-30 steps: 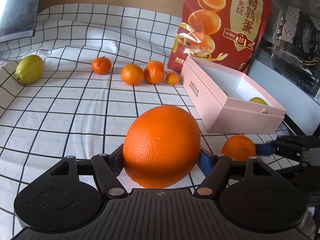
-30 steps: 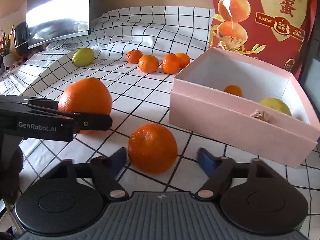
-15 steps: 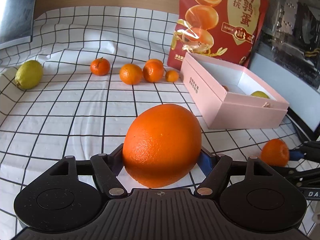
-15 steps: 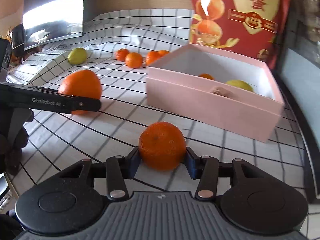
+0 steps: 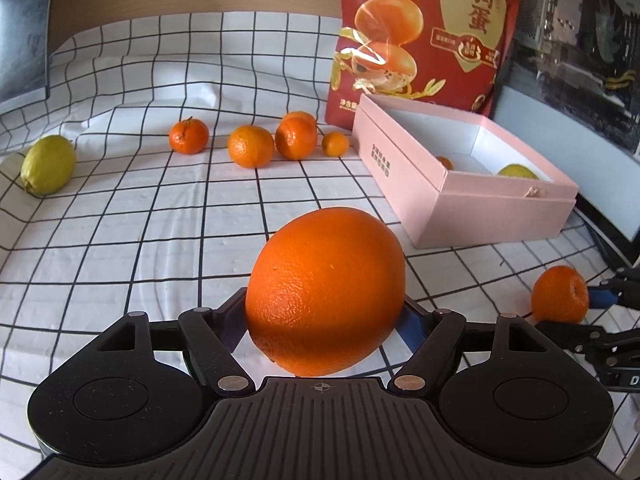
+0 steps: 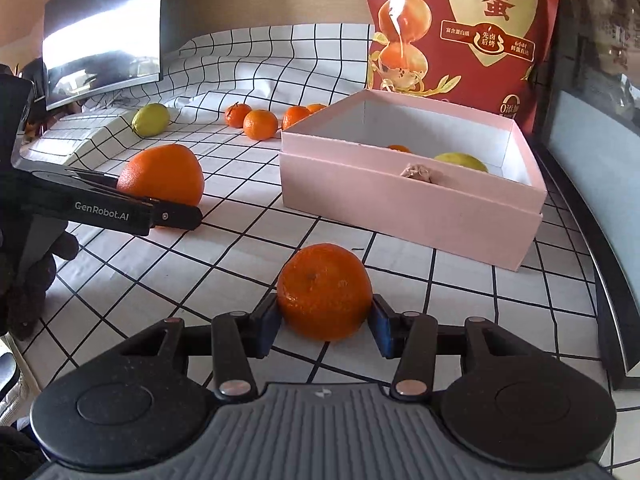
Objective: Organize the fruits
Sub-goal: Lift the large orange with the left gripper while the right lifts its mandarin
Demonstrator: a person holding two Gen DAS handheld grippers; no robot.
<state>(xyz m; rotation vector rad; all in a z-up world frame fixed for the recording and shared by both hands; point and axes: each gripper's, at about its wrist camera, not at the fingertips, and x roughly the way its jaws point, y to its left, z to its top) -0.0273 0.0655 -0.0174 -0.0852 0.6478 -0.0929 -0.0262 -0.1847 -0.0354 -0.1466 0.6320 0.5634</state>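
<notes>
Risk first: both fruits are round and smooth-skinned, pinched only at the sides, so either could roll out or clip the box wall on the way in. Bottom centre of the left view, left gripper [image 5: 324,312] is spread wide and pinching the large orange [image 5: 325,290]. Right gripper [image 6: 324,322] is narrower, blue pads [image 6: 267,326] pressed on the tangerine [image 6: 324,291], which seems to sit on the checked cloth [image 6: 400,264]. Mid right, the pink box [image 6: 404,200] holds a lemon [image 6: 460,161] and a small orange fruit. Far upper left: four loose tangerines [image 5: 251,147] and another lemon [image 5: 48,165].
</notes>
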